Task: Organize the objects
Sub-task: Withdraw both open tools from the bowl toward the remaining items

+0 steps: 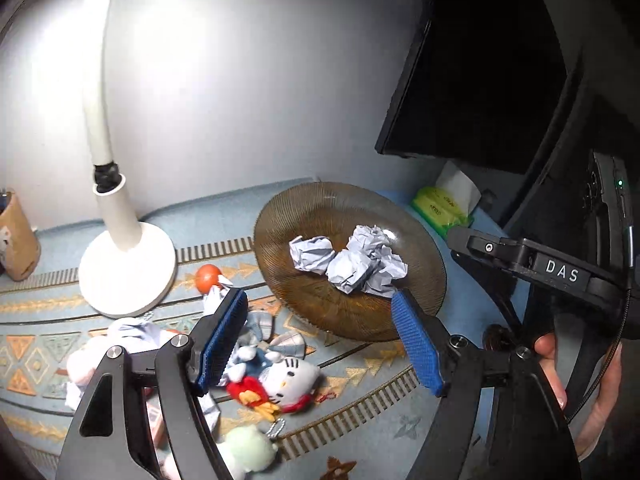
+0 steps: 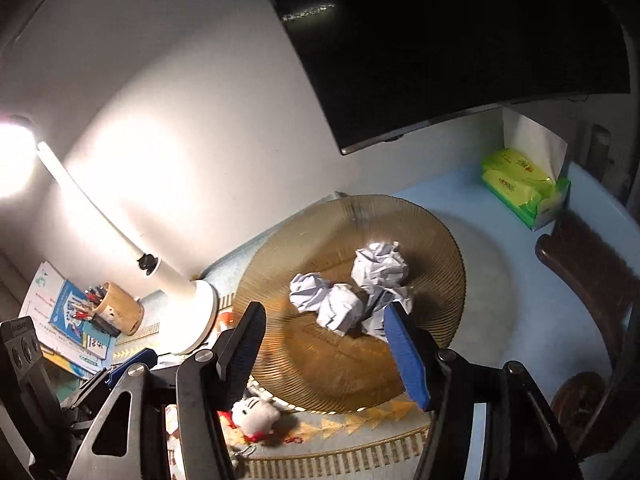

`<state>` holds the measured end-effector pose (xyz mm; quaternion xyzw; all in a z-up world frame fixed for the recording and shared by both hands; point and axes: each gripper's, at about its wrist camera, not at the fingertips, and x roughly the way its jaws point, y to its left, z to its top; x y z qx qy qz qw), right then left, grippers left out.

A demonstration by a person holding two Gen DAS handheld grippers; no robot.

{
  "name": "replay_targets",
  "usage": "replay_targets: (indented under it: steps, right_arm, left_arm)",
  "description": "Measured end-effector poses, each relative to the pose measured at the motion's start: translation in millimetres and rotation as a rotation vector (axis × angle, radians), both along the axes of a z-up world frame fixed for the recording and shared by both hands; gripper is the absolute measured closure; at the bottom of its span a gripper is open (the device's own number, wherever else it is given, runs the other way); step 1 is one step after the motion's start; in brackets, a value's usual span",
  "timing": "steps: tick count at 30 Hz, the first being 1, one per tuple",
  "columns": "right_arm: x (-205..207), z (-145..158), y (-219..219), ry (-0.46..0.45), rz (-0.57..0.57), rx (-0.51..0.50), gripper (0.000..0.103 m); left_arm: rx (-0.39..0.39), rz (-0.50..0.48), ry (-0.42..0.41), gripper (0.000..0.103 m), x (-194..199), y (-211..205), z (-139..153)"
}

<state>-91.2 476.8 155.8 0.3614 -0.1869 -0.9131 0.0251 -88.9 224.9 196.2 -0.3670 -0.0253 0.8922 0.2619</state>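
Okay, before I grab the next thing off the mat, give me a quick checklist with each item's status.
1. Left tongs open and empty: ok.
2. Right tongs open and empty: ok.
3. Crumpled paper balls resting in the amber plate: ok.
4. Plush toys still loose on the mat: not ok.
5. Orange ball beside the lamp base, unsorted: not ok.
6. Where toys belong: cannot tell.

2 wrist views, close, angled down, both over the amber plate (image 1: 280, 216) (image 2: 448, 240).
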Motion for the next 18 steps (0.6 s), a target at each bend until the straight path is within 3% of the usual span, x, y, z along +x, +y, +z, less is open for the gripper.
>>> replay_targets:
  steps: [3, 5, 7, 9, 11, 15, 18]
  right_arm:
    - [22, 0, -22, 0.059, 0.067, 0.012, 0.043]
    - [36, -12, -38, 0.093, 0.113, 0.026, 0.039]
    - [49, -34, -57, 0.112, 0.150, 0.053, 0.030]
    - [61, -56, -78, 0.122, 0.193, 0.072, 0.028]
    - [69, -82, -94, 0.122, 0.241, 0.072, 0.028]
    - [76, -126, -114, 0.112, 0.311, 0.063, 0.028]
    - [73, -148, -119, 0.090, 0.315, 0.076, 0.028]
  left_arm:
    - [0.021, 0.037, 0.059, 0.027, 32, -36, 18]
    - [0.029, 0.092, 0.095, 0.002, 53, -63, 19]
    - [0.038, 0.173, 0.142, 0.001, 77, -93, 12]
    - [0.008, 0.254, 0.161, 0.001, 95, -121, -6]
    - [-0.010, 0.349, 0.130, 0.001, 104, -149, -32]
    - [0.037, 0.460, -0.005, 0.002, 103, -204, -94]
    - [0.033, 0.497, -0.049, 0.002, 97, -223, -125]
